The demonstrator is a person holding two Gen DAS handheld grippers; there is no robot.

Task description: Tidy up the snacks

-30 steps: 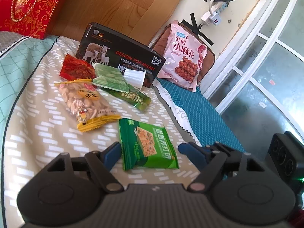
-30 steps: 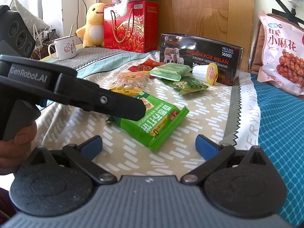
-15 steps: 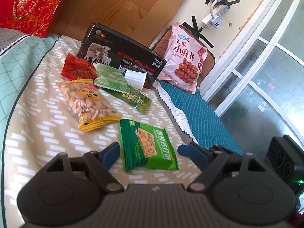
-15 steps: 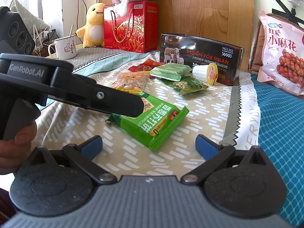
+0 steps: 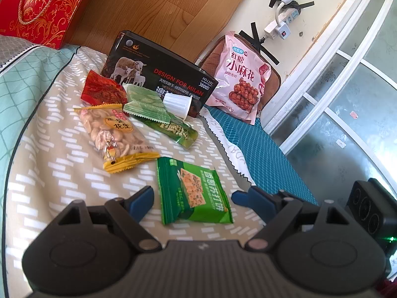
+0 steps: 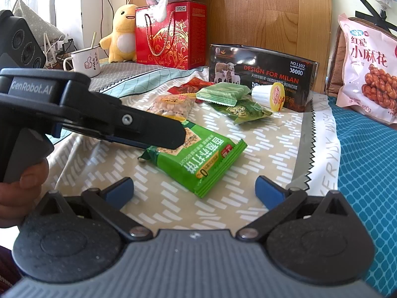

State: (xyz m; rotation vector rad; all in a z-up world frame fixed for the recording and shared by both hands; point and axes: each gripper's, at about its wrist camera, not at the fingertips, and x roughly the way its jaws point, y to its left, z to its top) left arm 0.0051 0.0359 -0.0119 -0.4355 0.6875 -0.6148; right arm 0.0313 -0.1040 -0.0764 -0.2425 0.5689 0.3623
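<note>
The left tool (image 5: 192, 196) is opening, its pads clear of the green cracker pack (image 5: 193, 191) lying flat on the bed (image 5: 37, 149) between them; the right tool (image 6: 193, 186) hangs open and empty just short of the same pack. To release cleanly, the left should spread fully and back off without dragging the pack. Beyond lie the peanuts (image 5: 111, 134) and black box (image 5: 158, 77).

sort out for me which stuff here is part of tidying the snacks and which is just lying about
Snacks to organize: green cracker pack, peanut bag, red packet, pale green packet, dark green packet, jelly cup, pink snack bag.

Lying about: black box, red gift bag, mug, plush toys.
</note>
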